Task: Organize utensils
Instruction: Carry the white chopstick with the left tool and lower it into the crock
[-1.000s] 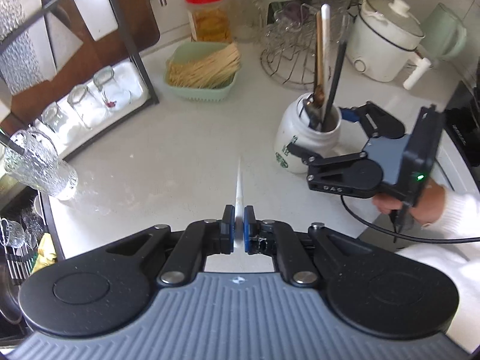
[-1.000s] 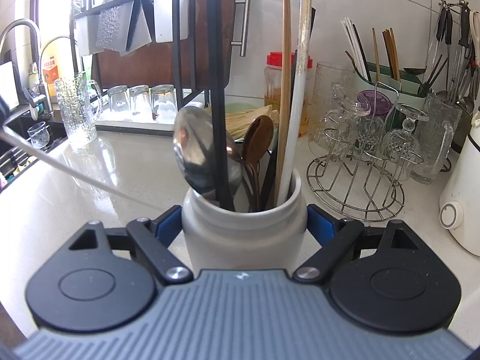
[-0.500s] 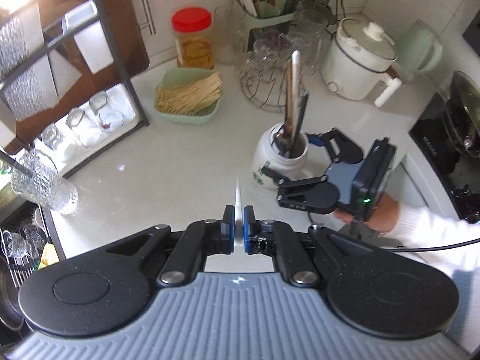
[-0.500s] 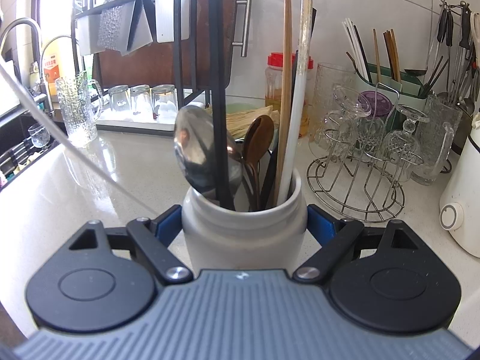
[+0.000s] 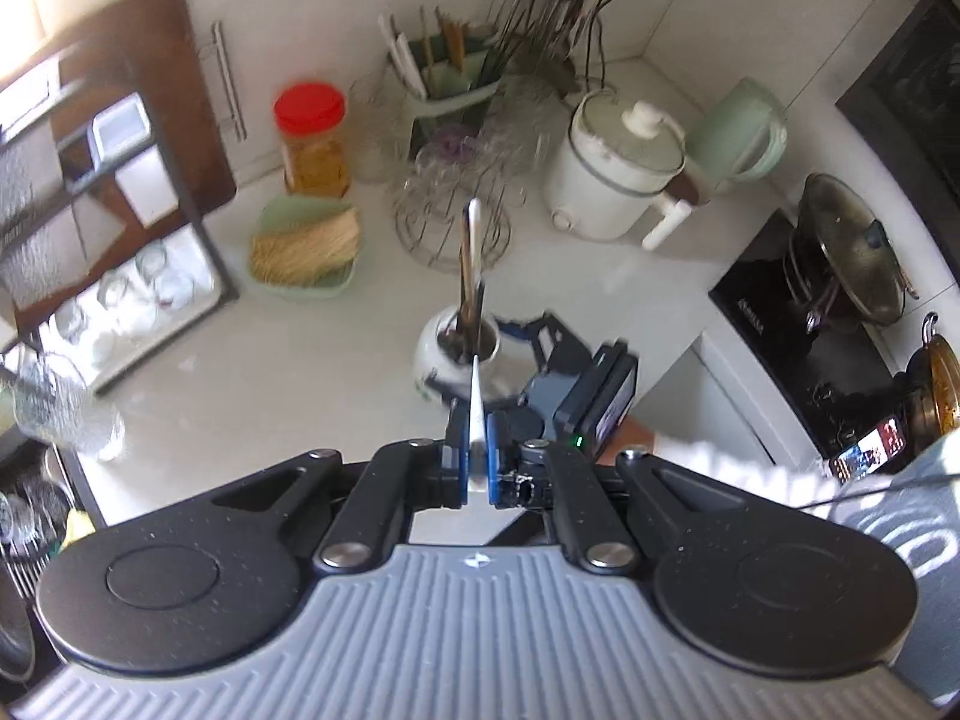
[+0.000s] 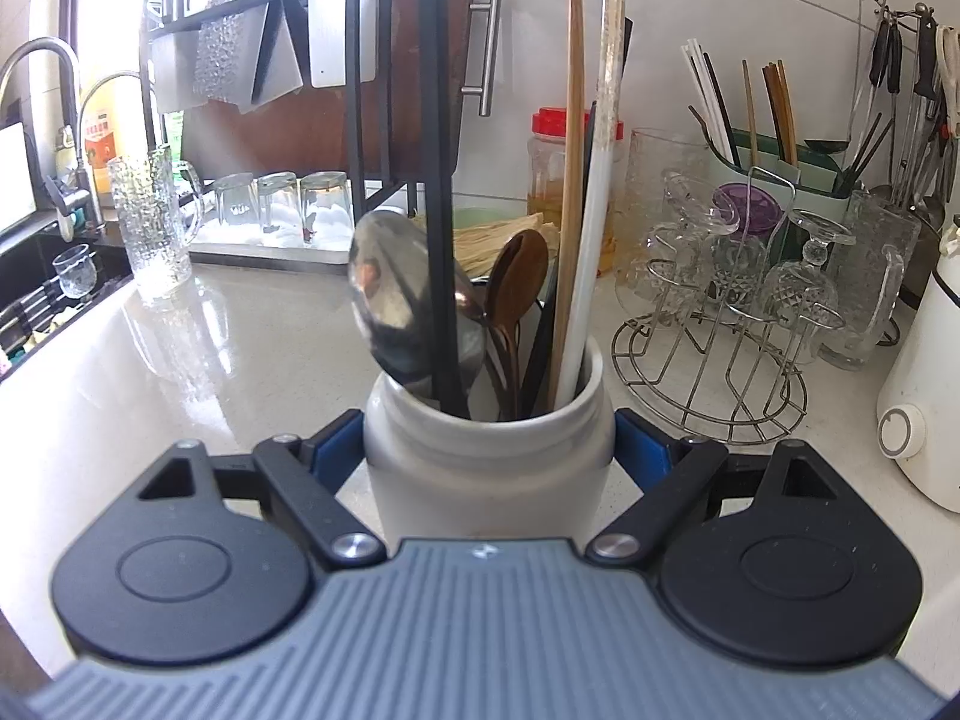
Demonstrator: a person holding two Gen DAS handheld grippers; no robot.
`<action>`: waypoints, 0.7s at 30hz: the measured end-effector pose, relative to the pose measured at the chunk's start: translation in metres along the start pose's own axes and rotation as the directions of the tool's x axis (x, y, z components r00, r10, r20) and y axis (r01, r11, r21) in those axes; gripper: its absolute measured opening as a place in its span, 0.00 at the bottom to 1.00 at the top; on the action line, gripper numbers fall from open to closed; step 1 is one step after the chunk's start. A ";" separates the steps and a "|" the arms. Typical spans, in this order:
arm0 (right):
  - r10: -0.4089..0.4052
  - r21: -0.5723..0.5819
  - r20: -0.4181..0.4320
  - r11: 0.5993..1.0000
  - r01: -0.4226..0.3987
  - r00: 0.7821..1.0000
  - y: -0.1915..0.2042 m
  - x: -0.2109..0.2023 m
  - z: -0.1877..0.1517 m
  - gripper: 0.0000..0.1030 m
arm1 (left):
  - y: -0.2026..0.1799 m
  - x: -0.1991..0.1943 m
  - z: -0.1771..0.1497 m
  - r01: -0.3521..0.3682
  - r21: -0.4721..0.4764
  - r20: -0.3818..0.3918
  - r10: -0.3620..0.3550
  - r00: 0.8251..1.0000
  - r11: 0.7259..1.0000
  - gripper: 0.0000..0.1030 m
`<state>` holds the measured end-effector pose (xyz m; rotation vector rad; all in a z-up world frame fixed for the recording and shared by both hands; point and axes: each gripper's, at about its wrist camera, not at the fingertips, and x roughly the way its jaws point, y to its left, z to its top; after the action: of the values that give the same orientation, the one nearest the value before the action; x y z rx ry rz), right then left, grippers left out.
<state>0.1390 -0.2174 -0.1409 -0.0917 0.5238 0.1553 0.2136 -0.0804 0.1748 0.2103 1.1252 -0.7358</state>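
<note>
My left gripper (image 5: 476,459) is shut on a thin white chopstick (image 5: 476,402), high above the counter. The stick's tip points down toward the mouth of the white ceramic jar (image 5: 438,360). My right gripper (image 6: 489,450) is shut on that jar (image 6: 486,480), one blue pad on each side, and the jar stands on the counter. Inside the jar stand a metal spoon (image 6: 390,300), a wooden spoon (image 6: 516,282), a wooden chopstick (image 6: 573,180), a white chopstick (image 6: 603,180) and a black stick (image 6: 438,180). A white-sleeved hand holds the right gripper.
A wire rack of glasses (image 6: 720,360) stands right of the jar, and a green caddy of utensils (image 5: 456,90) behind it. A green basket of sticks (image 5: 306,252), a red-lidded jar (image 5: 312,138), a white cooker (image 5: 618,174), a glass pitcher (image 6: 153,222) and a stove (image 5: 810,324) ring the counter.
My left gripper has risen well above the counter with the white chopstick, which has left the right wrist view. The right gripper and jar have not moved.
</note>
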 end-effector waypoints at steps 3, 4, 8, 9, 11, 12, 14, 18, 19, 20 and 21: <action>0.001 0.000 0.000 1.000 -0.001 1.000 0.000 0.000 0.000 0.87 | -0.005 0.000 0.009 0.011 0.005 0.005 -0.011 1.000 1.000 0.06; 0.002 -0.001 0.000 1.000 -0.002 1.000 0.000 0.000 0.000 0.87 | -0.006 0.001 0.011 0.013 0.008 0.002 -0.013 1.000 1.000 0.06; 0.005 -0.001 0.004 1.000 -0.005 1.000 0.000 -0.001 -0.001 0.87 | -0.009 0.014 0.016 0.007 0.016 -0.025 -0.006 1.000 1.000 0.06; 0.005 -0.001 0.005 1.000 -0.005 1.000 0.000 -0.001 -0.001 0.87 | -0.009 0.018 0.017 0.003 0.013 -0.032 -0.003 0.999 1.000 0.06; 0.005 0.000 0.009 1.000 -0.005 1.000 0.000 -0.001 -0.002 0.87 | -0.006 0.026 0.018 -0.001 0.014 -0.045 0.002 0.999 1.000 0.06; 0.005 0.001 0.011 1.000 -0.005 1.000 0.000 -0.001 -0.002 0.87 | -0.005 0.030 0.019 -0.001 0.015 -0.051 0.002 0.999 1.000 0.06; 0.004 0.005 0.013 1.000 -0.004 1.000 0.000 -0.001 -0.003 0.87 | -0.003 0.040 0.023 -0.002 0.012 -0.060 0.003 0.998 1.000 0.06; 0.003 0.006 0.015 1.000 -0.003 1.000 0.000 -0.002 -0.003 0.87 | -0.002 0.059 0.031 -0.005 0.021 -0.078 0.006 0.997 1.000 0.06; 0.004 0.008 0.014 1.000 -0.004 1.000 0.000 -0.002 -0.003 0.87 | -0.002 0.064 0.033 -0.005 0.023 -0.084 0.007 0.996 1.000 0.06; 0.004 0.011 0.014 1.000 -0.004 1.000 0.000 -0.002 -0.003 0.87 | -0.001 0.070 0.034 -0.003 0.020 -0.090 0.005 0.996 1.000 0.06; 0.003 0.011 0.015 1.000 -0.003 1.000 0.001 -0.002 -0.003 0.87 | -0.002 0.075 0.036 -0.002 0.023 -0.095 0.004 0.995 1.000 0.06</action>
<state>0.1359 -0.2173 -0.1429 -0.0789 0.5103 0.1561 0.2565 -0.1320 0.1253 0.2689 1.2071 -0.7424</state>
